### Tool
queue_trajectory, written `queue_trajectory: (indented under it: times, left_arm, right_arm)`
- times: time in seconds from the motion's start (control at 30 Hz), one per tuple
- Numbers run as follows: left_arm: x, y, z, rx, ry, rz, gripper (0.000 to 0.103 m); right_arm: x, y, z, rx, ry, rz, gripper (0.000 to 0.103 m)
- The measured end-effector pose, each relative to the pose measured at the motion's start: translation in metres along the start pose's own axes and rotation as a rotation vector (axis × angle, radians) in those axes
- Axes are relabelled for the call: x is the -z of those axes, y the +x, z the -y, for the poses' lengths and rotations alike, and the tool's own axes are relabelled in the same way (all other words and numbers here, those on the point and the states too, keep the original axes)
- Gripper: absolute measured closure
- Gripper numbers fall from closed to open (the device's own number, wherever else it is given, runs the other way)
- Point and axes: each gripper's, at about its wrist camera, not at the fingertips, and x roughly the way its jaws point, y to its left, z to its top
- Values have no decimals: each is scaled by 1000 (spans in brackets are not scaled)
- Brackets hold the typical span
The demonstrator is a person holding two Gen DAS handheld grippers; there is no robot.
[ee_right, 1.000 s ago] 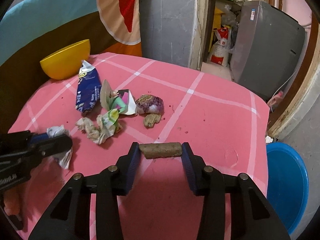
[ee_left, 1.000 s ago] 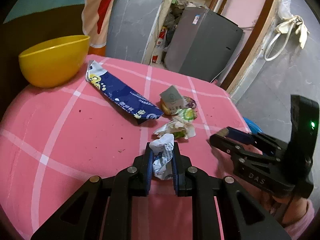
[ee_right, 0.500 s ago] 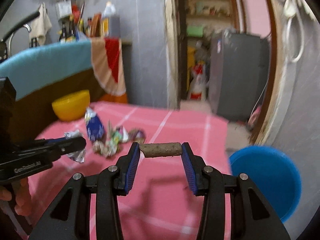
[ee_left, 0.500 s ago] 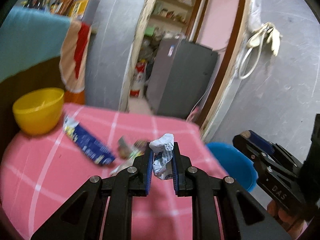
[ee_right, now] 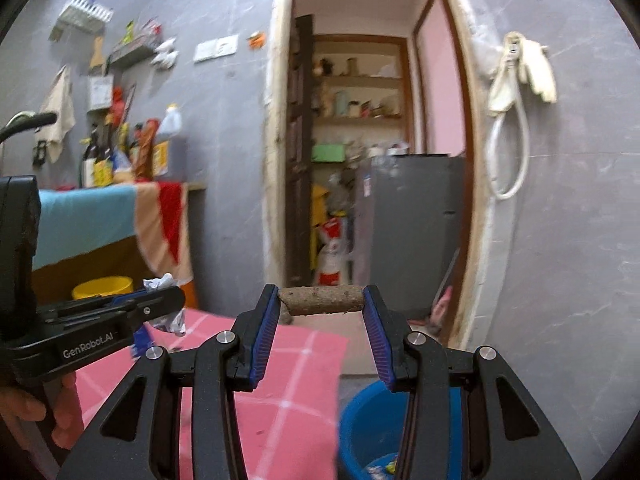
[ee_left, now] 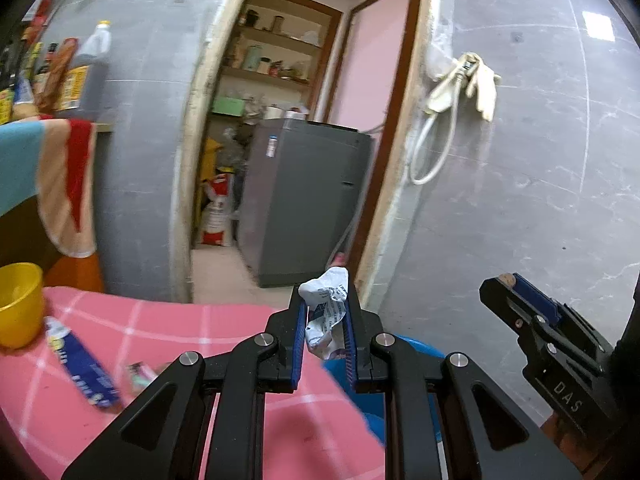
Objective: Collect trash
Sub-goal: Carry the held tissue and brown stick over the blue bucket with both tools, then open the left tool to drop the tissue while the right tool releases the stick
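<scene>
Below and ahead of both claws, the pink checked surface [ee_left: 168,344] ends at its far edge, and the blue bucket [ee_right: 372,424] sits on the floor just past that edge, under your right claw [ee_right: 321,300], so both loads are lined up for a drop. The yellow bowl [ee_left: 18,304] and the blue snack wrapper [ee_left: 82,368] lie well off to the left of your left claw [ee_left: 325,312], not yet collected. Your left claw is clamped on the crumpled paper wad [ee_left: 325,312], pinched narrow so it cannot slip; your right claw is clamped on the brown stick-like scrap [ee_right: 321,300], gripped end to end across its pads. A second ago both claws hung low over the surface with the litter pile right in front; now they have lifted and swung toward the bucket, and the doorway fills the view.
</scene>
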Motion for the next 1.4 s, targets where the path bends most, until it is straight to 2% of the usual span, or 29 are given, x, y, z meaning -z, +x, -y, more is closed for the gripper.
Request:
queue_trajectory:
  times: [0.3, 0.5, 0.6, 0.73, 0.97, 1.07, 1.13, 1.4]
  left_arm:
    - [2, 49, 51, 98, 55, -57, 89]
    - [13, 89, 65, 106, 25, -190, 89]
    - [18, 107, 66, 97, 7, -260, 89]
    - [29, 130, 65, 47, 10, -335, 89]
    - [53, 151, 51, 21, -14, -416, 88]
    - [55, 157, 45, 21, -45, -444, 80]
    - [55, 159, 40, 20, -64, -454, 69]
    - [51, 154, 29, 16, -91, -448, 61]
  right_arm:
    - [13, -12, 58, 142, 60, -3, 62]
    - [32, -7, 96, 206, 127, -62, 62]
    - [42, -1, 108, 220, 146, -109, 62]
    - [57, 7, 122, 225, 183, -171, 62]
    - [79, 26, 132, 203, 240, -273, 62]
    - [85, 33, 132, 195, 249, -304, 62]
    - [87, 36, 131, 189, 254, -316, 62]
    - [90, 50, 131, 175, 268, -357, 61]
